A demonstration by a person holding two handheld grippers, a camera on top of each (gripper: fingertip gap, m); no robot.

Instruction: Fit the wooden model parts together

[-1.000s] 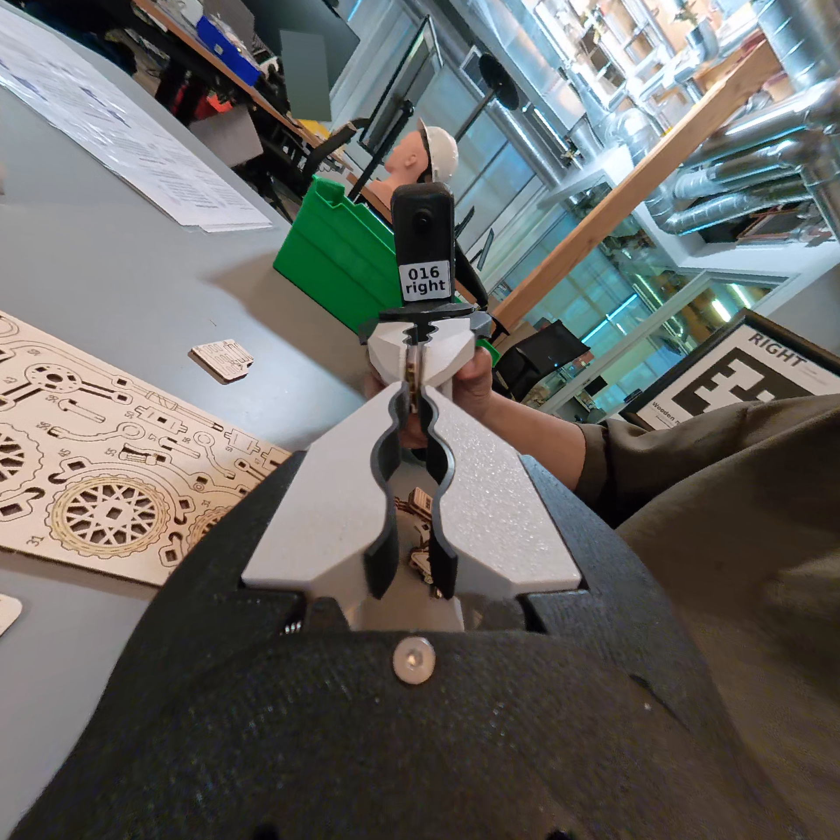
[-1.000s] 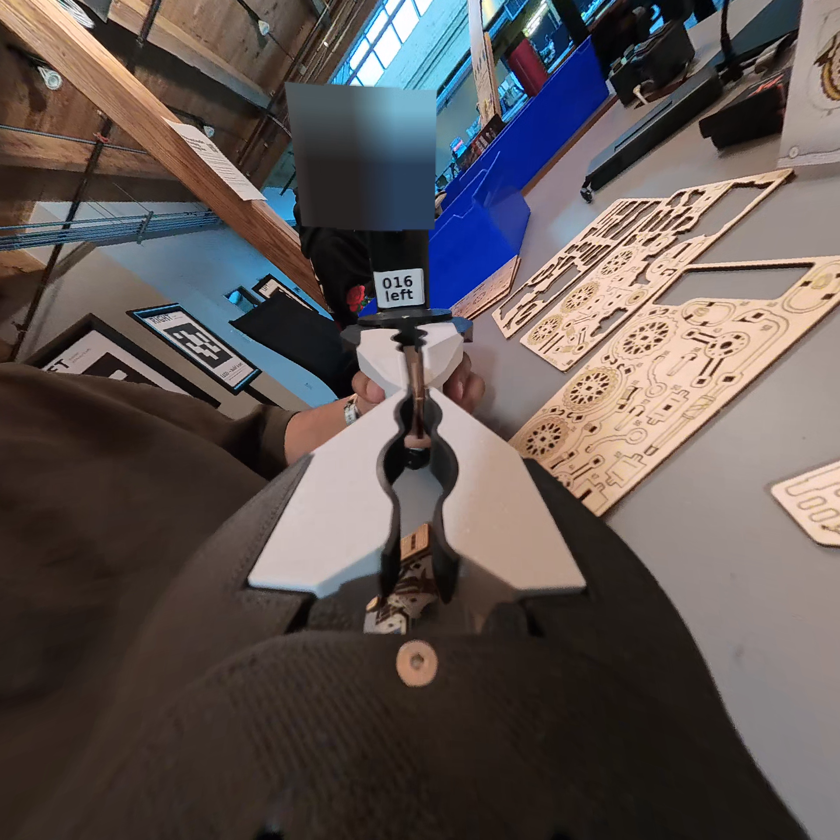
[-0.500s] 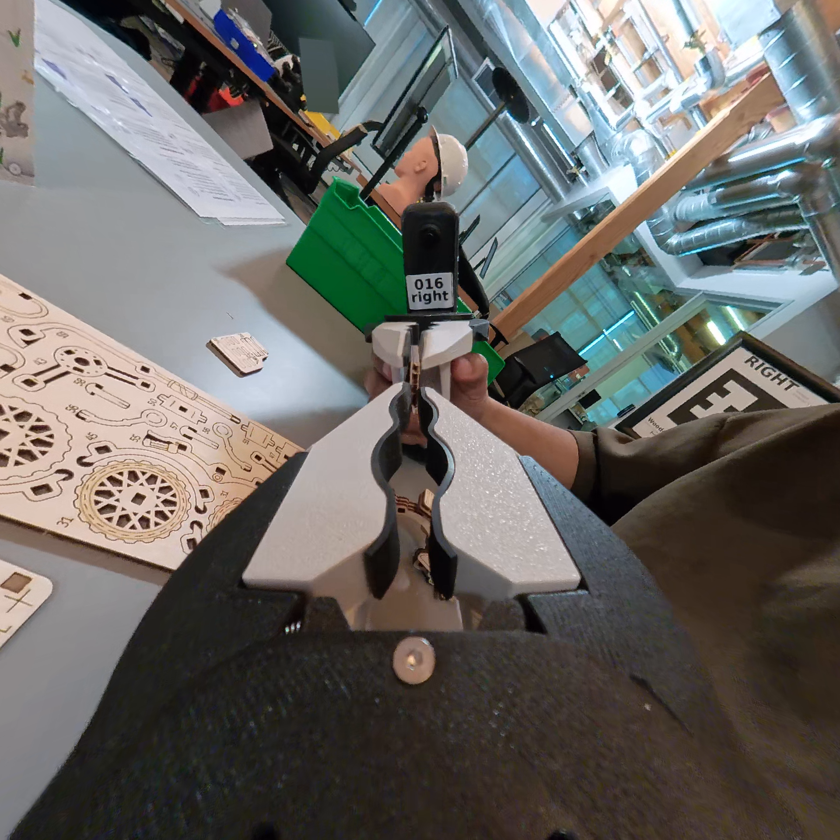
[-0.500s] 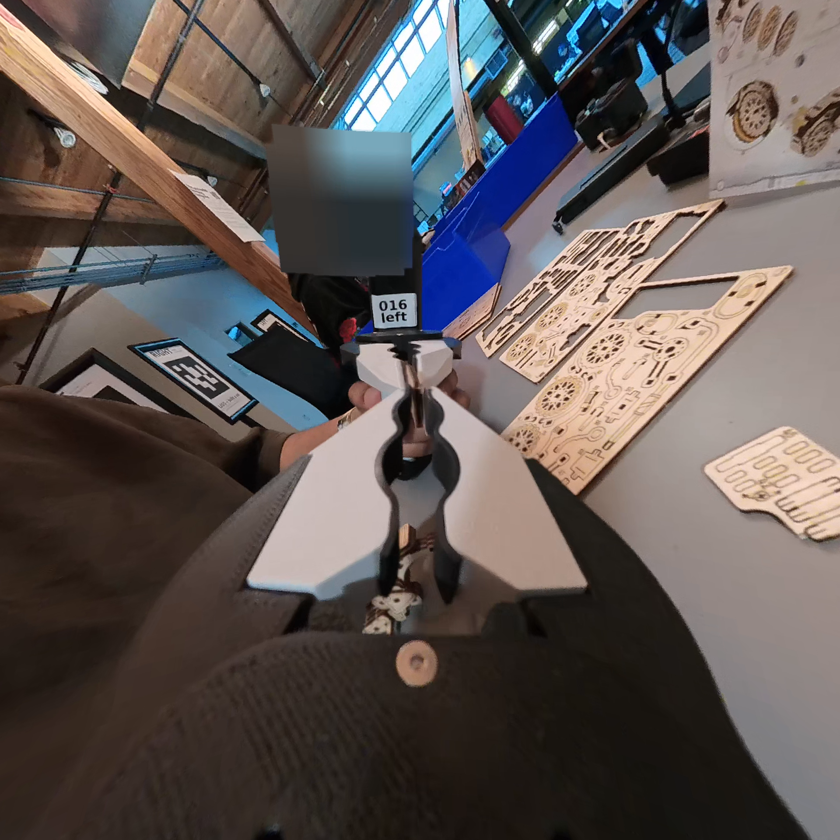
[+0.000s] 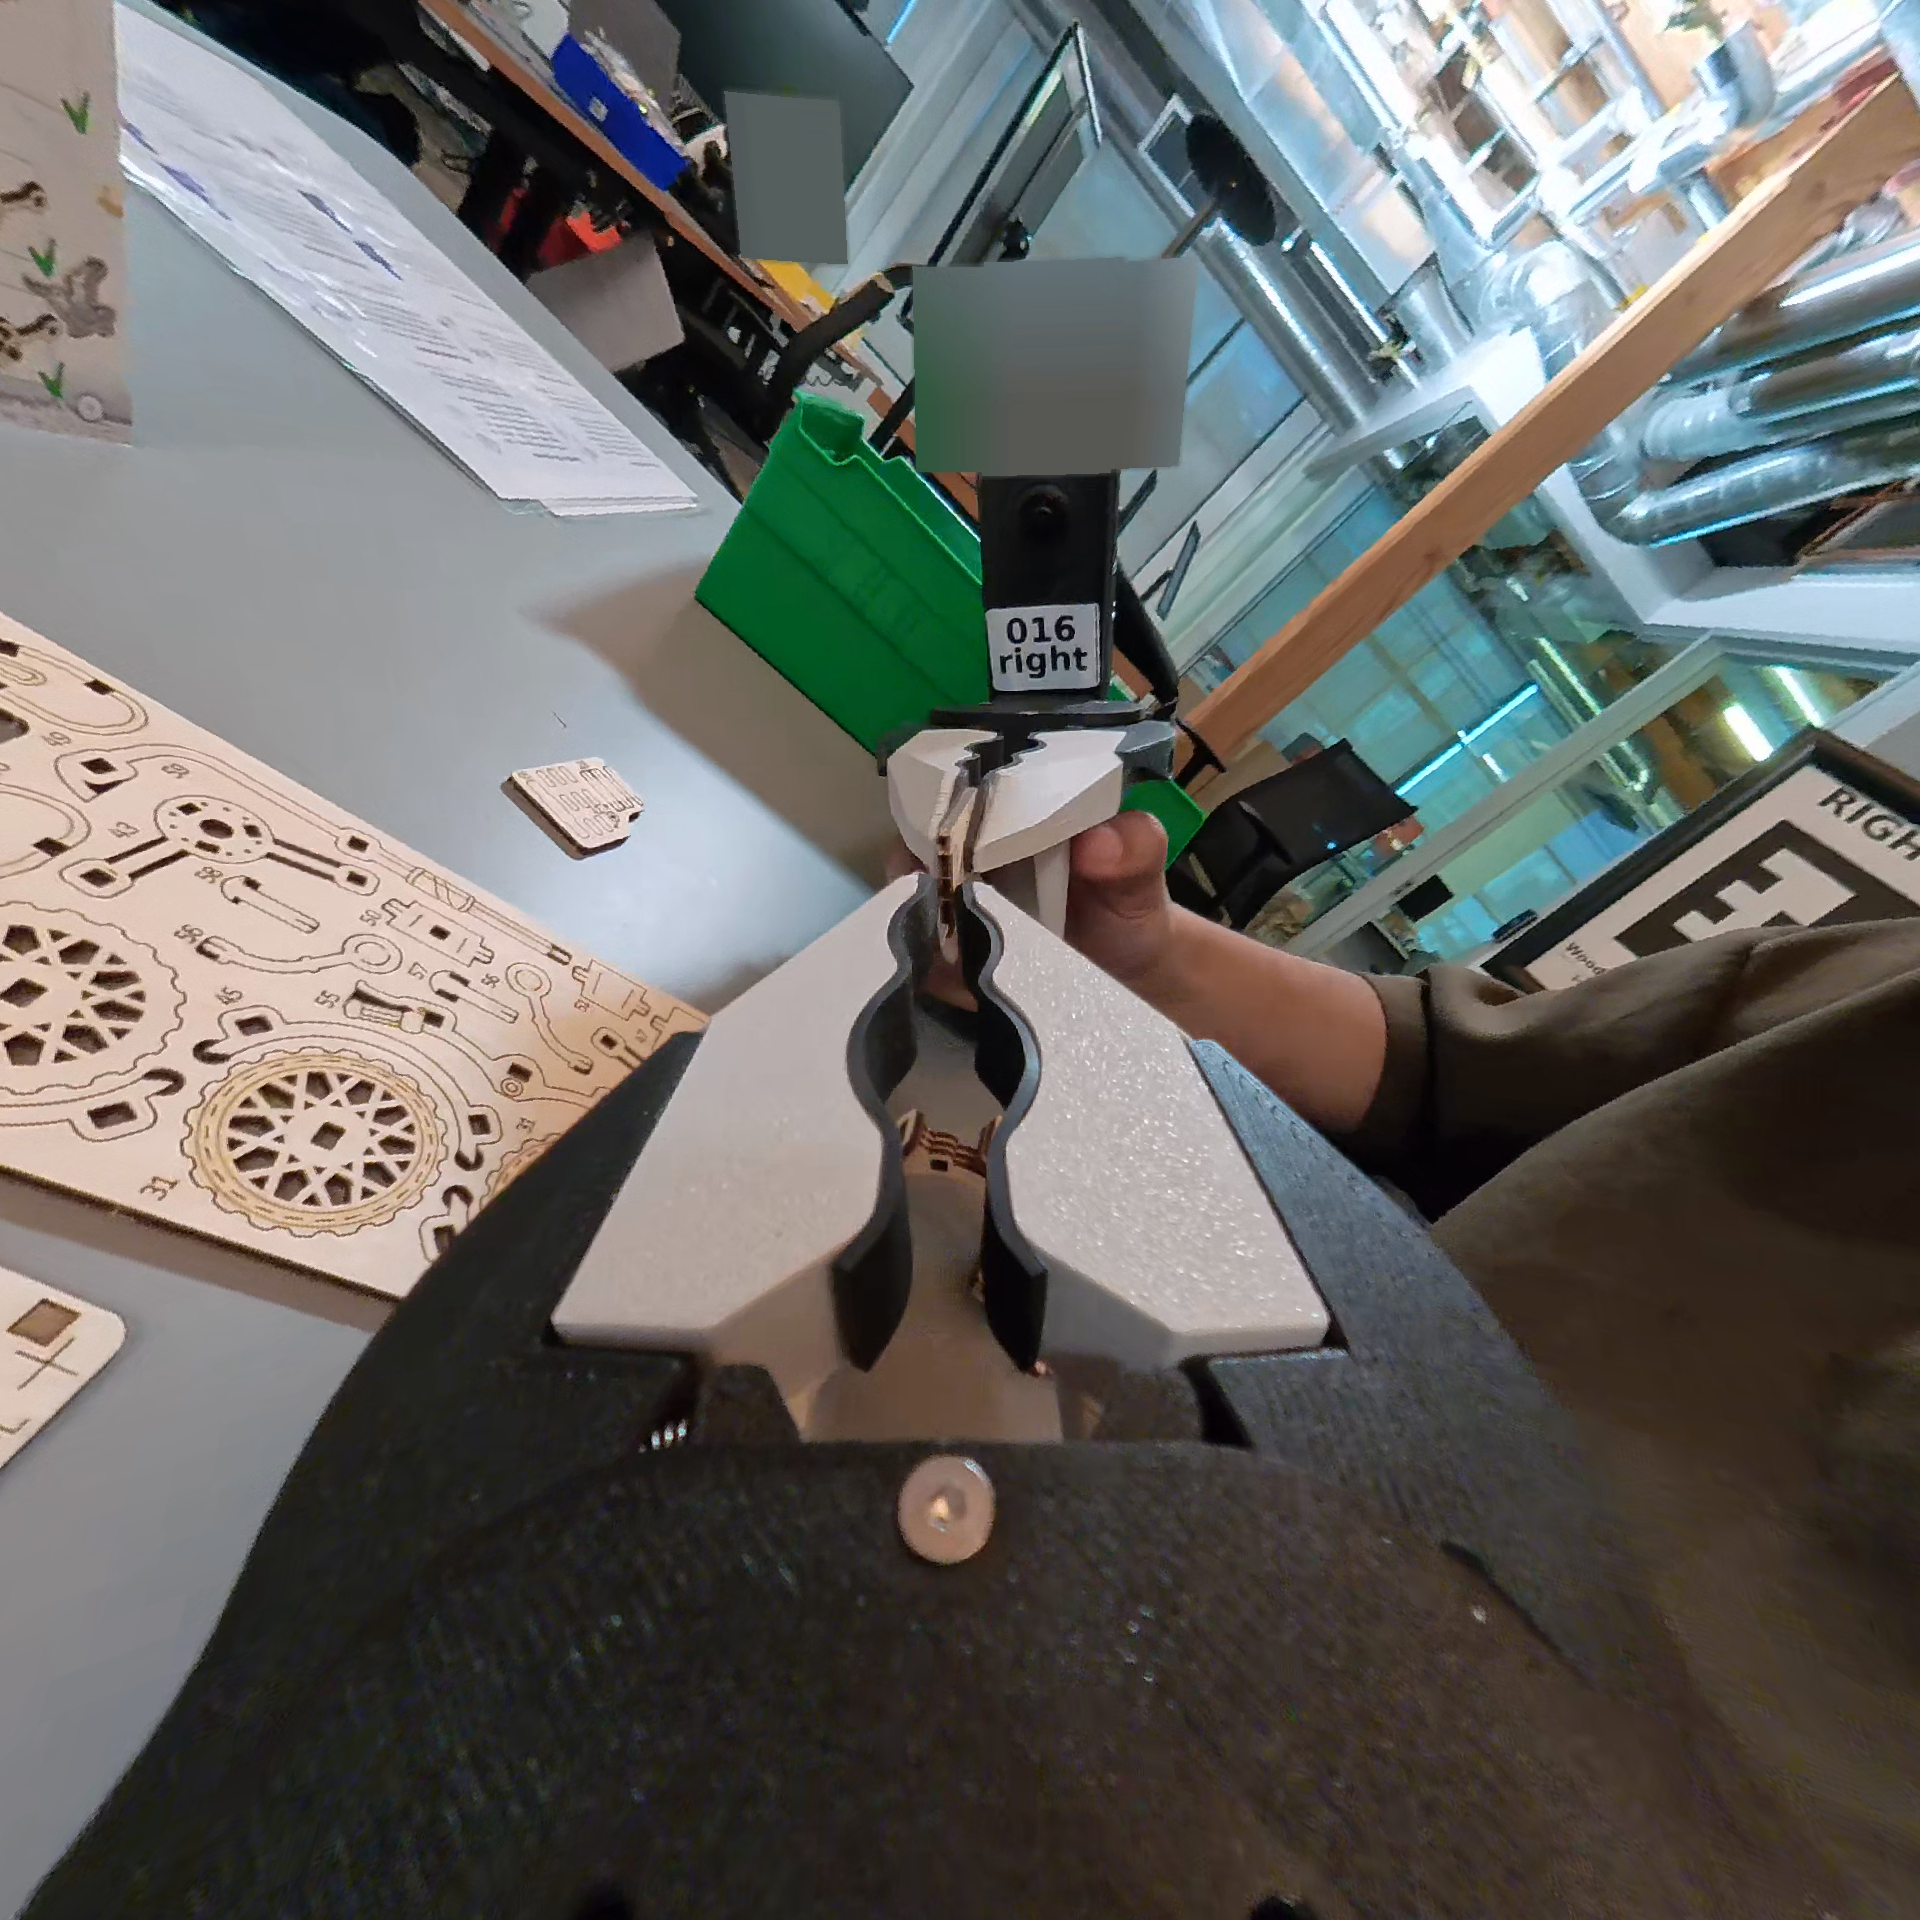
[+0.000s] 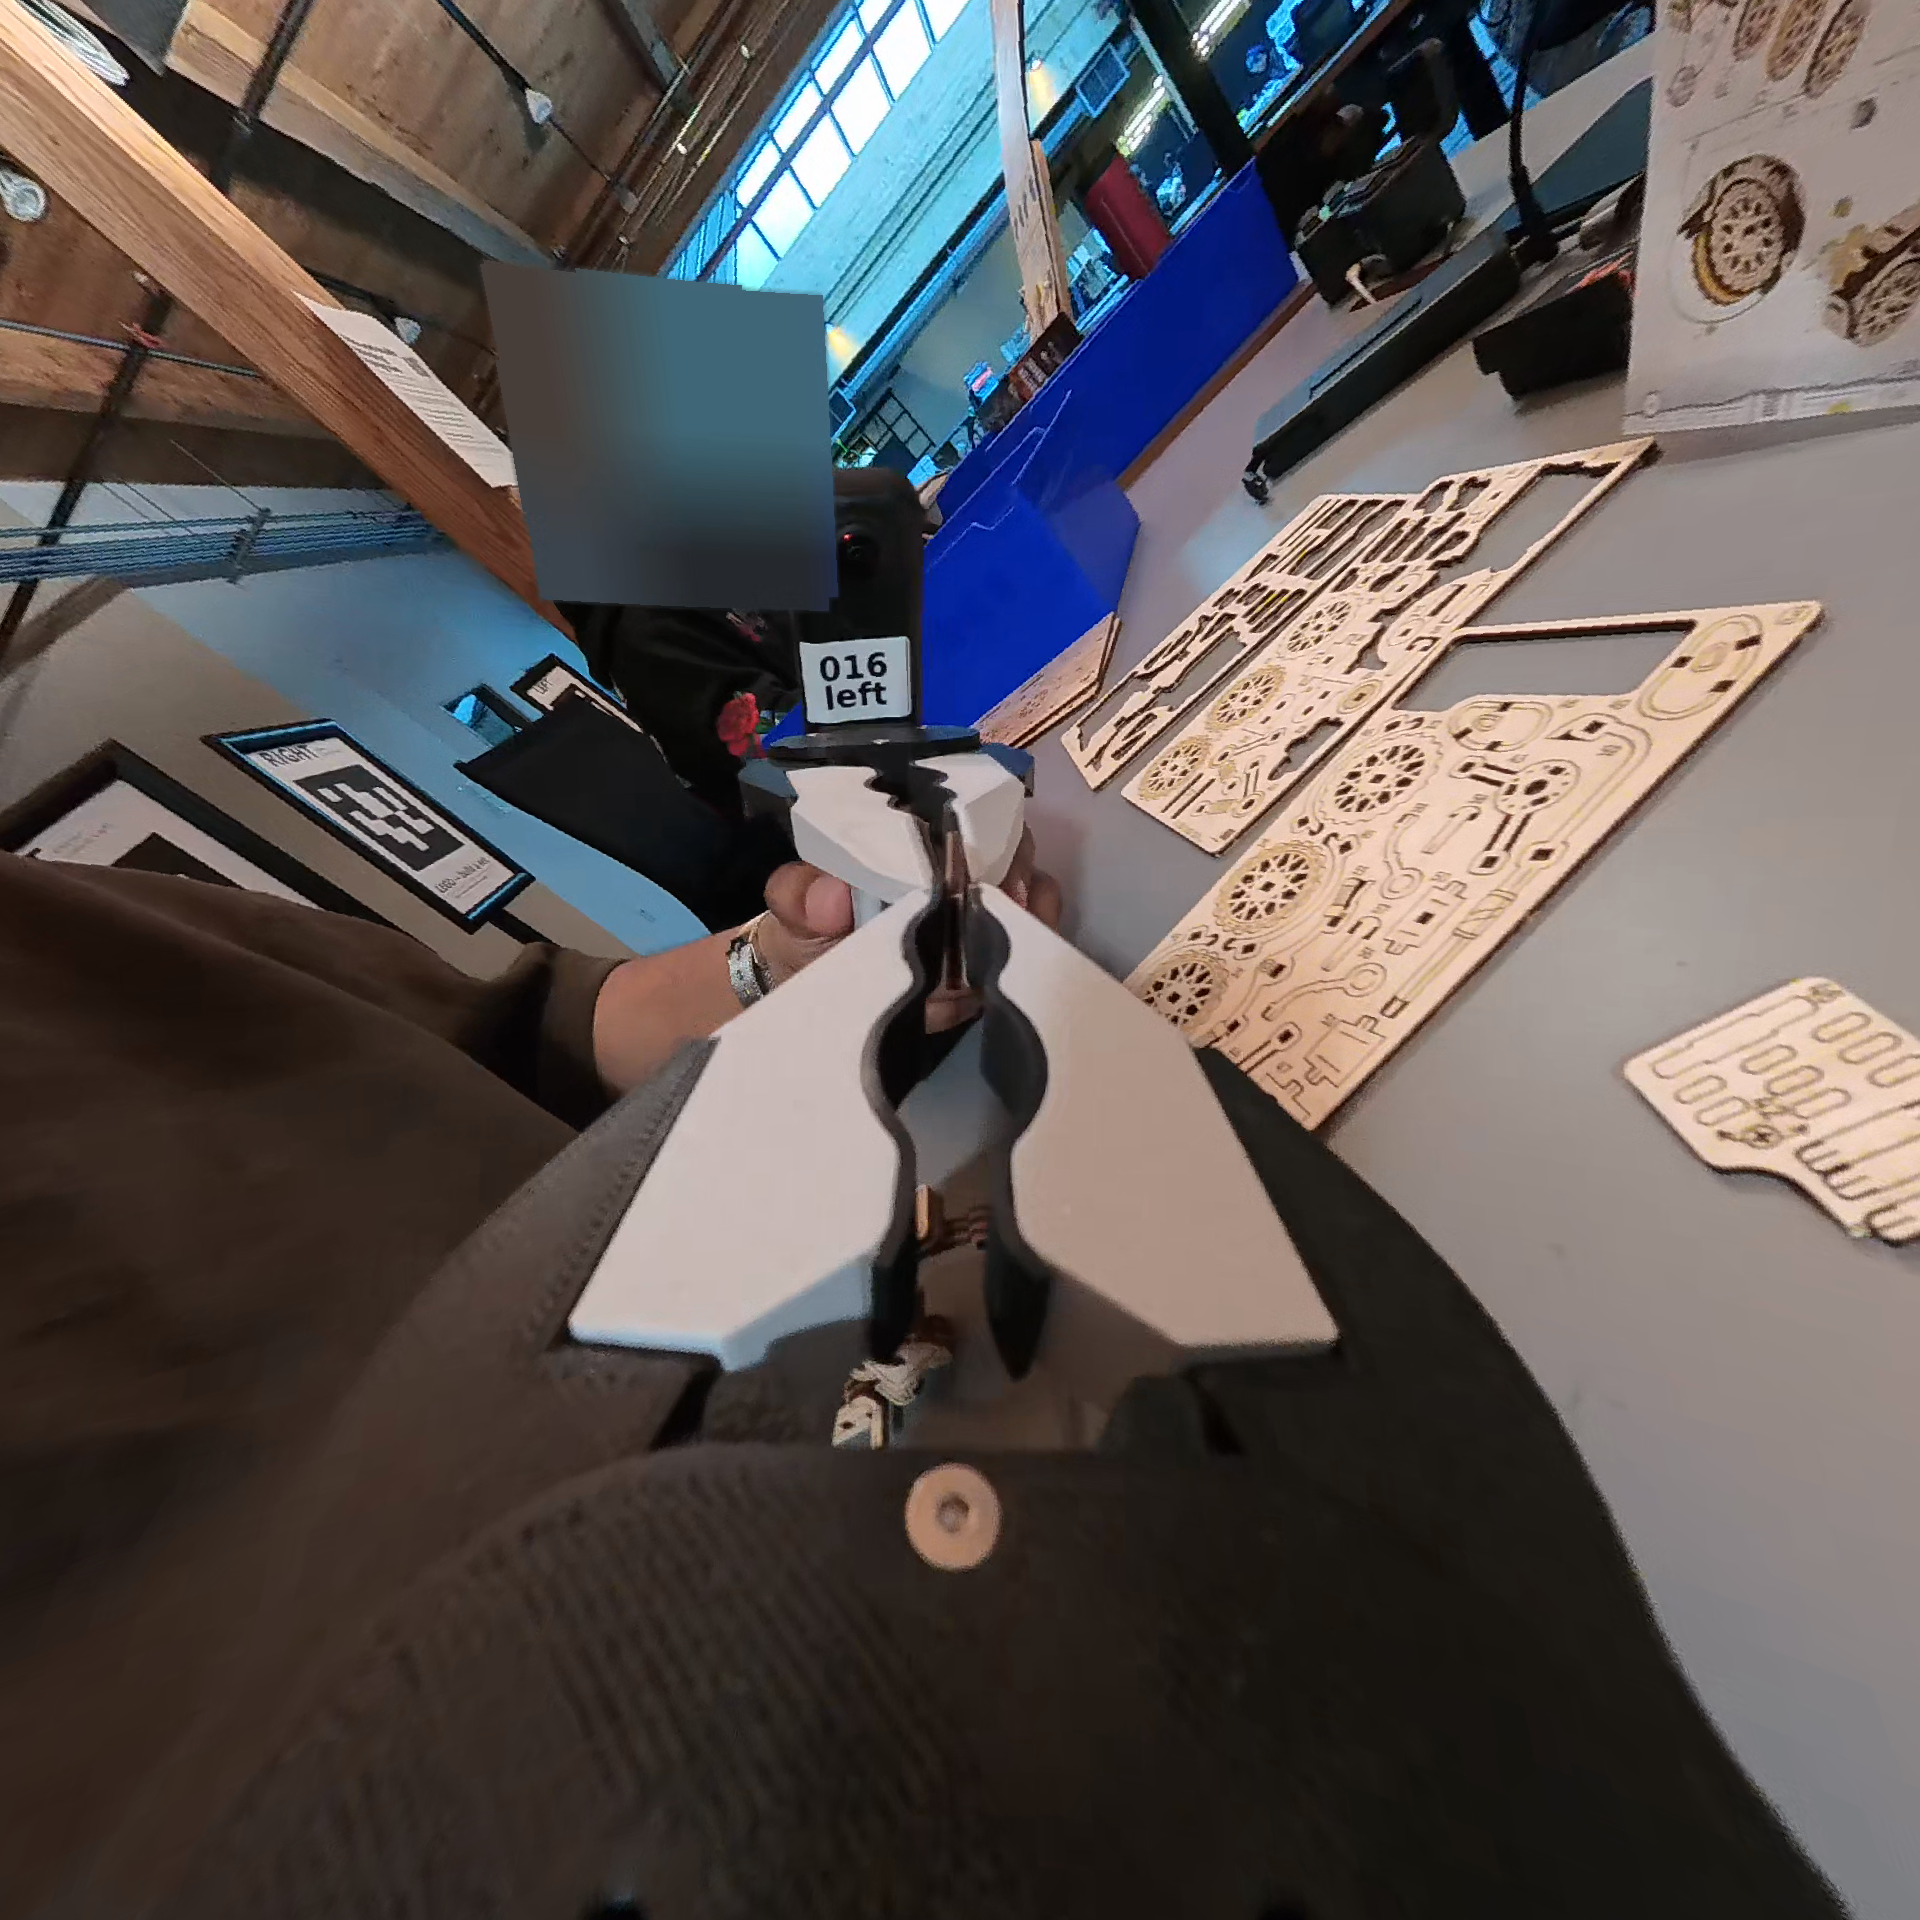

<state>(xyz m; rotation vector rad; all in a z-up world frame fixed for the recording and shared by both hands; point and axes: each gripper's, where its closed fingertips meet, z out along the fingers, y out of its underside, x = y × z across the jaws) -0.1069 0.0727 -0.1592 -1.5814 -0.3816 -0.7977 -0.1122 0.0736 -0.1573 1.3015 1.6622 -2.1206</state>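
Note:
My two grippers face each other tip to tip above the grey table (image 5: 343,644). In the left wrist view my left gripper (image 5: 943,906) is shut on a thin wooden part (image 5: 948,871) seen edge-on. My right gripper (image 5: 971,805), held by a hand (image 5: 1122,914), grips the same thin edge from the far side. More wooden pieces (image 5: 940,1143) show deep between the left fingers. In the right wrist view my right gripper (image 6: 951,914) is shut on a thin dark-edged wooden part (image 6: 953,951), and the left gripper (image 6: 940,831) meets it. Wooden bits (image 6: 951,1226) sit further back between the jaws.
Laser-cut plywood sheets lie on the table (image 5: 260,987) (image 6: 1455,831) (image 6: 1299,623). Small wooden cards lie loose (image 5: 577,805) (image 5: 42,1361) (image 6: 1787,1101). A green bin (image 5: 852,592), a blue bin (image 6: 1039,582) and printed papers (image 5: 416,332) are farther off. My left and right fingertips are right by each other.
Both grippers stayed shut and tip to tip. The pair shifted a little over the table, and the right gripper now sits slightly tilted against the left.

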